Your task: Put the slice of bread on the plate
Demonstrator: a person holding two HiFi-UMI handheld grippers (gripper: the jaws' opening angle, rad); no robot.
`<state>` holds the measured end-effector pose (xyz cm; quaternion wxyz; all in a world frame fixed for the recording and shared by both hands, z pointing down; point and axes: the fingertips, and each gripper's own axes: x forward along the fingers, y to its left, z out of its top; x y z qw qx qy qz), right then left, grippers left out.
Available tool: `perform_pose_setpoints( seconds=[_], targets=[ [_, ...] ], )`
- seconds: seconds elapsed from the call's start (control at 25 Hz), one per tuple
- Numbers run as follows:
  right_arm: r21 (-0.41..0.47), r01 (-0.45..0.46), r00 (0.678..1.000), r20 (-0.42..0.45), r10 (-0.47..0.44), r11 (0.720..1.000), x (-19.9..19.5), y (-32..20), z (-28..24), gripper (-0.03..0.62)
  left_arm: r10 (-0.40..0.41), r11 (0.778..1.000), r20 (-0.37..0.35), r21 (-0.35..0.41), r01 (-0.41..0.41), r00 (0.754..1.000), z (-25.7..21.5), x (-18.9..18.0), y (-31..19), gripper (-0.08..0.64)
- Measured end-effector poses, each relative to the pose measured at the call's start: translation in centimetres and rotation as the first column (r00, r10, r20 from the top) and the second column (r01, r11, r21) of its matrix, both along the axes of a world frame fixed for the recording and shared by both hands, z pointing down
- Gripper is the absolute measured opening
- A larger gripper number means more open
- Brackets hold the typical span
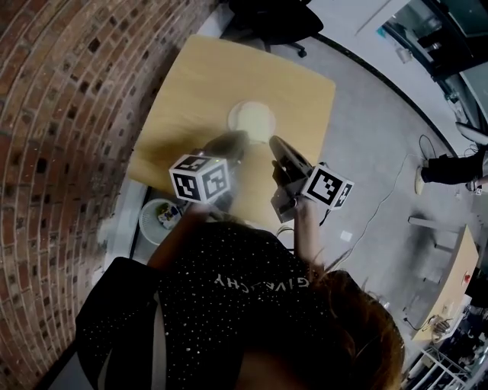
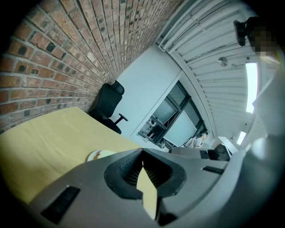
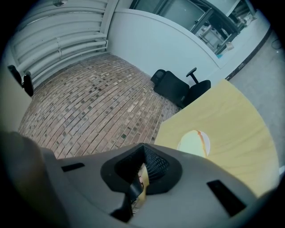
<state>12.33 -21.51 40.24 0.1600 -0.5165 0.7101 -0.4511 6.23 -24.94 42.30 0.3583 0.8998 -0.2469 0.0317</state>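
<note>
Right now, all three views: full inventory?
table: 1, light wood, beside the brick wall
plate: 1, white, mid-table
slice of bread: 1, pale, on the plate
office chair: 1, black, past the table's far end
bin: 1, pale, on the floor by the table's near corner
person: 1, black top
left gripper: 1, grey, jaws together, empty
right gripper: 1, grey, jaws together, empty

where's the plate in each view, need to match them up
Head view: plate at upper centre, on the table's far half.
Left gripper view: plate low, left of centre, only its top edge showing.
Right gripper view: plate right of centre, lower half.
Shared landmark: the black office chair beyond the table's far end.
</note>
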Motion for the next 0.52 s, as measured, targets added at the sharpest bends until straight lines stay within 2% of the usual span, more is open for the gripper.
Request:
perform_pose_setpoints(
  seconds=[0.16,0.52],
  targets=[
    [-0.002,0.005,1.0,-0.017,-0.005,1.0,-0.11,0.08,0.26,0.011,0.003,1.0,0.002,-0.005,-0.003,1.0,0.31,-0.04,0.17,0.011],
    [-0.019,0.0,1.0,0.002,0.0,1.0,-0.01,0.06,0.23,0.011,0.011,1.0,0.006,-0.016,-0.011,1.0,0.42,0.07,0.24,0.011]
  ],
)
